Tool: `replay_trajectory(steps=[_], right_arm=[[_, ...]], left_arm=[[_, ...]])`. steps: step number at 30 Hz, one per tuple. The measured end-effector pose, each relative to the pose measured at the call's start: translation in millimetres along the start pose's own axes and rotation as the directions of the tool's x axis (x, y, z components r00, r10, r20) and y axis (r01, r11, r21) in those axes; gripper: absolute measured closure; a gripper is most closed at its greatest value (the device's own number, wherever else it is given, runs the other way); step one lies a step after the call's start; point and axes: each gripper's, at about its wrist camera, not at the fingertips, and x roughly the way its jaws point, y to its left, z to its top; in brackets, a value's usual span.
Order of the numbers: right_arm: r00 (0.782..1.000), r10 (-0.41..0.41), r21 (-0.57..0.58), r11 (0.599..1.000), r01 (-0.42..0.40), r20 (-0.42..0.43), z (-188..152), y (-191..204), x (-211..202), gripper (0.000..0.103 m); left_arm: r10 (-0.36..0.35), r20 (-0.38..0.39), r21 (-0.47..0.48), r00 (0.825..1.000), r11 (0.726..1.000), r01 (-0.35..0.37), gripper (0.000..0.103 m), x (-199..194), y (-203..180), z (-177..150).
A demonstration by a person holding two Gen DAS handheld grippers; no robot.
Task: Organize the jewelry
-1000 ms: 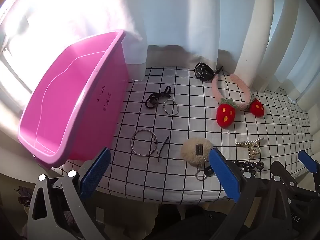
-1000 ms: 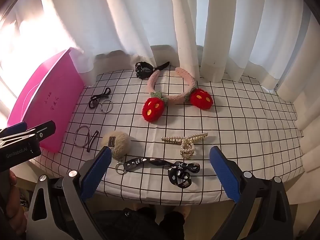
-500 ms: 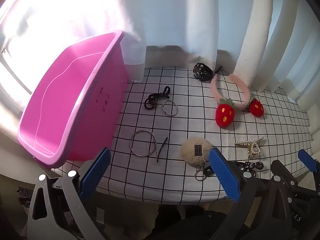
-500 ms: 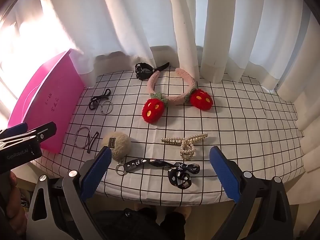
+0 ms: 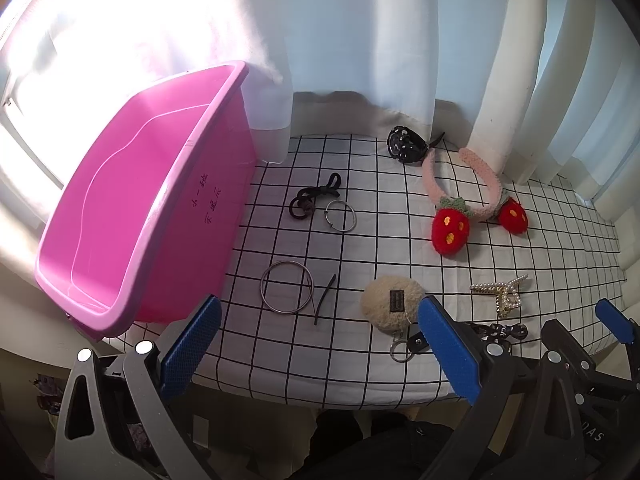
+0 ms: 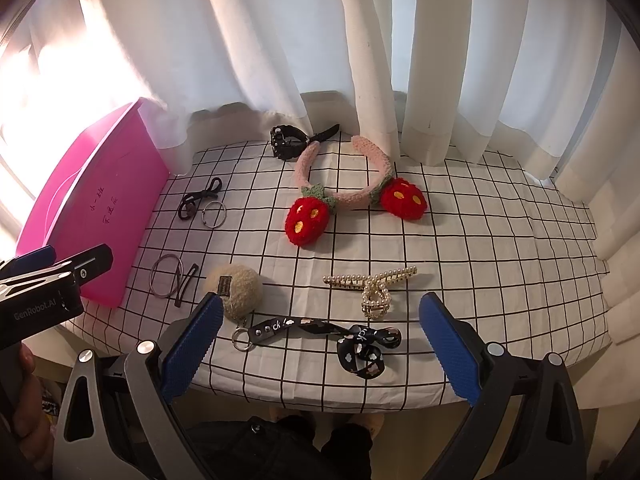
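Observation:
Accessories lie on a checked cloth: a pink strawberry headband, a black watch, a pearl claw clip, a black patterned strap with a ring, a beige pompom keychain, a large metal ring, a black hair pin, a small metal ring and a black cord tie. A pink bin stands empty at the left. My left gripper is open above the near edge. My right gripper is open above the strap.
White curtains hang along the far edge of the table and touch the bin, watch and headband. The table's near edge runs just past both grippers. The right half of the cloth holds nothing.
Both grippers have drifted slightly. Nothing on the cloth has moved.

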Motion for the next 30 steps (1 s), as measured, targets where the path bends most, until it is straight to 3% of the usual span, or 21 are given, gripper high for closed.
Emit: replay_trajectory(steps=[30], right_arm=[[1.0,-0.001,0.045,0.999,0.001,-0.008,-9.7,-4.2,1.2,0.009]], left_arm=[[-0.017,-0.013,0.016,1.0,1.0,0.017,0.006,5.0,4.9,-4.2]])
